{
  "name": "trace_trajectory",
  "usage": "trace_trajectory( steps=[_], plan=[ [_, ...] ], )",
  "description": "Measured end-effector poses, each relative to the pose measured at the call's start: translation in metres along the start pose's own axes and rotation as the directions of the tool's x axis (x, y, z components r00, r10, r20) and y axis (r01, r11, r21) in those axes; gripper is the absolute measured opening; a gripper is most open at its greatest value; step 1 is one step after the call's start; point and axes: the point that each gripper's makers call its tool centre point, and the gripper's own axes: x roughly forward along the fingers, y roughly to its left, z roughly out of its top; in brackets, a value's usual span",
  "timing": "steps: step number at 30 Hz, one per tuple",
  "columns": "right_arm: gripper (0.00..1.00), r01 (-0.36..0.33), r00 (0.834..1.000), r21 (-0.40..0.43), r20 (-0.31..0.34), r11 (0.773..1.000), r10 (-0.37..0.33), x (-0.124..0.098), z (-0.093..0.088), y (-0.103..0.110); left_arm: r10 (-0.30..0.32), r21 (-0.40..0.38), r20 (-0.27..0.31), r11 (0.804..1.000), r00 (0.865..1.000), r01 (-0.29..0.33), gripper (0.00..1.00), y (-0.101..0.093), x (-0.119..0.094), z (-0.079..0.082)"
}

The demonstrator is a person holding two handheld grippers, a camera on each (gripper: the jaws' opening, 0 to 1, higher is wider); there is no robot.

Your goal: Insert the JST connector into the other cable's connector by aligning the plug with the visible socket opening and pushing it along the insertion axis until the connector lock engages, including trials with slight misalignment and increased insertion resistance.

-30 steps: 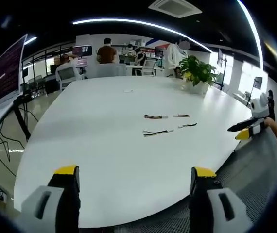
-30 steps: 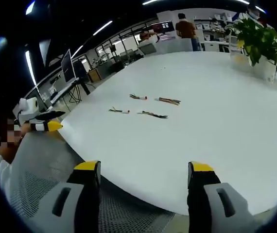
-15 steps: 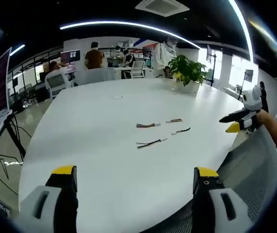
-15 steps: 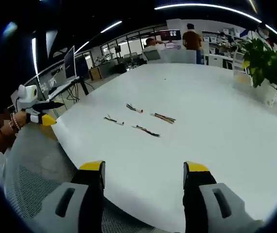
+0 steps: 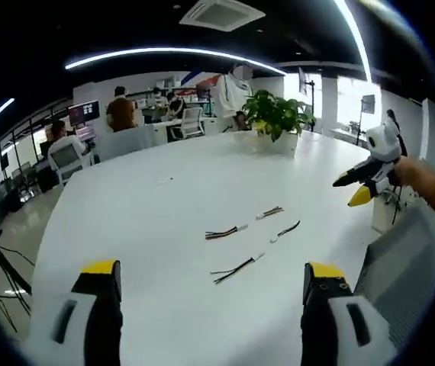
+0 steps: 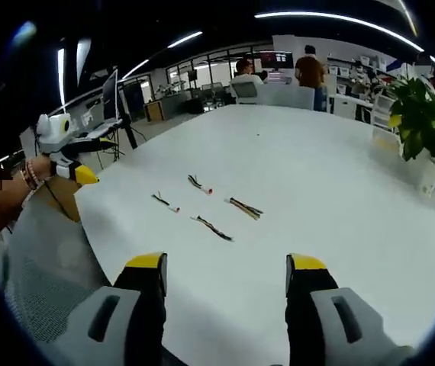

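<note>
Yellow-tipped fingers on your left gripper [image 5: 211, 276] stand spread wide with nothing between them, and your right gripper [image 6: 223, 267] is spread and empty too. Both hang over the near part of the white surface [image 5: 141, 221]. Ahead lie four short cables [image 6: 214, 228], loose and apart from each other, well beyond the fingertips. A potted plant [image 5: 277, 116] stands at the far edge, people sitting behind it.

Both tongs, left [image 5: 211, 276] and right [image 6: 225, 267], have moved forward over the counter [image 5: 149, 221], nearer the four cables [image 6: 202, 206], jaws parted as before.
</note>
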Motion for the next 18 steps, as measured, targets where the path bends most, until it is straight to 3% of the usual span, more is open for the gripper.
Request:
trace_trajectory(
  steps=[4,6,14,18],
  plan=[
    [0.6,-0.014,0.999,-0.014,0.035,1.0,0.015,0.009,0.016,-0.007,-0.05,-0.044,0.02,0.998,0.999,0.051,0.99,0.0,0.021,0.013],
    [0.6,-0.028,0.999,-0.04,0.027,0.999,0.029,0.014,0.019,-0.01,-0.077,-0.073,-0.039,0.995,0.996,0.074,0.99,0.0,0.031,0.008],
    [0.58,-0.076,0.995,-0.067,0.066,0.995,0.08,0.036,0.041,-0.014,-0.156,0.036,-0.01,0.987,0.988,0.156,0.99,-0.004,0.068,0.024],
    [0.55,-0.098,0.993,-0.081,0.056,0.992,0.102,0.049,0.046,-0.015,-0.205,0.049,-0.029,0.977,0.978,0.206,0.99,-0.009,0.085,0.021]
  ],
)
